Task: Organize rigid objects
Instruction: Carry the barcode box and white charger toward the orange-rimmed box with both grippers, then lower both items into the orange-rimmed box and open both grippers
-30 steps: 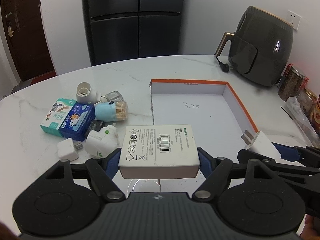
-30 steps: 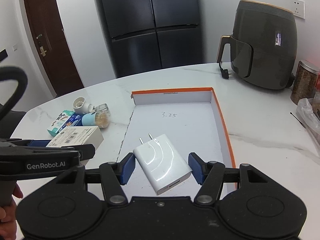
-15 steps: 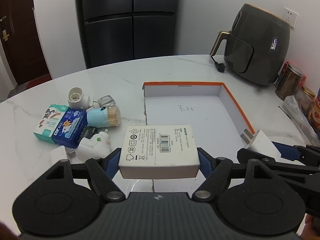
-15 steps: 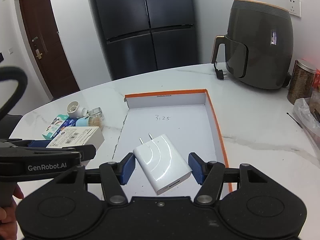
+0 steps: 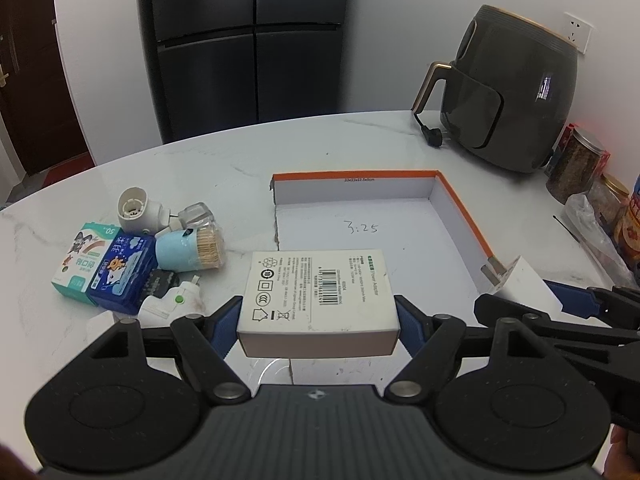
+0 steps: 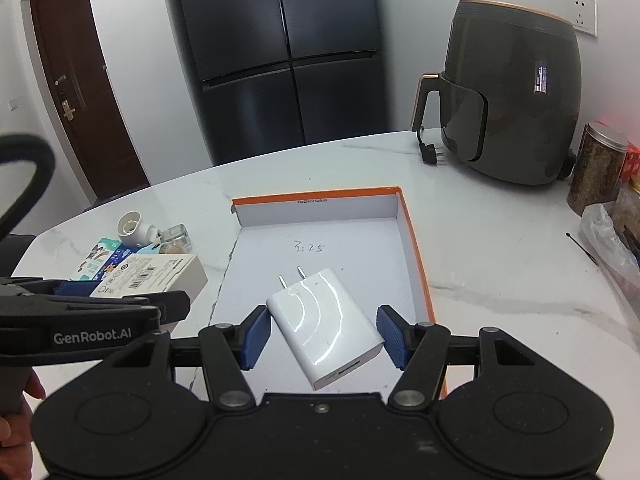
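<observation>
Since the right gripper (image 6: 322, 336) only pinches the white charger (image 6: 324, 326) diagonally by its corners, it could twist out over the orange-rimmed tray (image 6: 416, 256). The left gripper (image 5: 318, 322), angled down beside it, is clamped on the adapter box (image 5: 316, 292), held above the tray's edge.

small items (image 5: 140, 264) lie left of the tray (image 5: 460, 208).

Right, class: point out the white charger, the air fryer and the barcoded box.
white charger (image 6: 326, 326), right wrist view, glossy top face.
air fryer (image 5: 516, 92), left wrist view, dark body.
barcoded box (image 5: 316, 290), left wrist view, printed top face.
</observation>
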{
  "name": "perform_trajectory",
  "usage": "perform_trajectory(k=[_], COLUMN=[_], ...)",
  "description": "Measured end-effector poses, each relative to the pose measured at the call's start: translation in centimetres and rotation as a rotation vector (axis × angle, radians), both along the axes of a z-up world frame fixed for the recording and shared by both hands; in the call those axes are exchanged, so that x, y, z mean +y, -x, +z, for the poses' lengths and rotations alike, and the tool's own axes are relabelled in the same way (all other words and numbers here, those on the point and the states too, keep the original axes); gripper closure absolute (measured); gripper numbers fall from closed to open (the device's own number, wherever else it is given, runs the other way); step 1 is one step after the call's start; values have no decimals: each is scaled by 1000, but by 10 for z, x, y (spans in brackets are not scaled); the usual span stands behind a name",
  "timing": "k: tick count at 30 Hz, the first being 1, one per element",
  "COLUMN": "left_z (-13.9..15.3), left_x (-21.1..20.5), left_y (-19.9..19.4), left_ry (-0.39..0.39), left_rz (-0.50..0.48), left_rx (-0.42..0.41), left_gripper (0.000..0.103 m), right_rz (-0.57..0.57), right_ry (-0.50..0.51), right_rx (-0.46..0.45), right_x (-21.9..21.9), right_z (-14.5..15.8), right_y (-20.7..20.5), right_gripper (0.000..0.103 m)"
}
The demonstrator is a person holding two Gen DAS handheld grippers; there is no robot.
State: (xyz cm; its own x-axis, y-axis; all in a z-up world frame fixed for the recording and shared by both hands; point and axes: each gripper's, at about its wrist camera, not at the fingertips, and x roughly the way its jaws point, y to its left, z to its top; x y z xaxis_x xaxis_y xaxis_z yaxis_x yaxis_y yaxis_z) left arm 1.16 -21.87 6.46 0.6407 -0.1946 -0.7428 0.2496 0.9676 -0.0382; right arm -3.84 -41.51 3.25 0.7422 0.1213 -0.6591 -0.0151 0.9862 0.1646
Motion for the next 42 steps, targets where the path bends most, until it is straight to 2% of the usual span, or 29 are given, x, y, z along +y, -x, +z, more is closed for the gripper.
perform_trajectory(k=[21, 42], left_z=[7, 12], left_x=[-9, -31], left_y=[-27, -88], left_ry=[11, 22], left_rz=[16, 17], left_rx=[-7, -26], left_gripper=[24, 24], right_rz=[-15, -41], right_ry=[22, 52], right_rx=[-14, -54], right_x=[-13, -30], right_z=[8, 28], right_y=[-34, -114], right_gripper=[31, 31])
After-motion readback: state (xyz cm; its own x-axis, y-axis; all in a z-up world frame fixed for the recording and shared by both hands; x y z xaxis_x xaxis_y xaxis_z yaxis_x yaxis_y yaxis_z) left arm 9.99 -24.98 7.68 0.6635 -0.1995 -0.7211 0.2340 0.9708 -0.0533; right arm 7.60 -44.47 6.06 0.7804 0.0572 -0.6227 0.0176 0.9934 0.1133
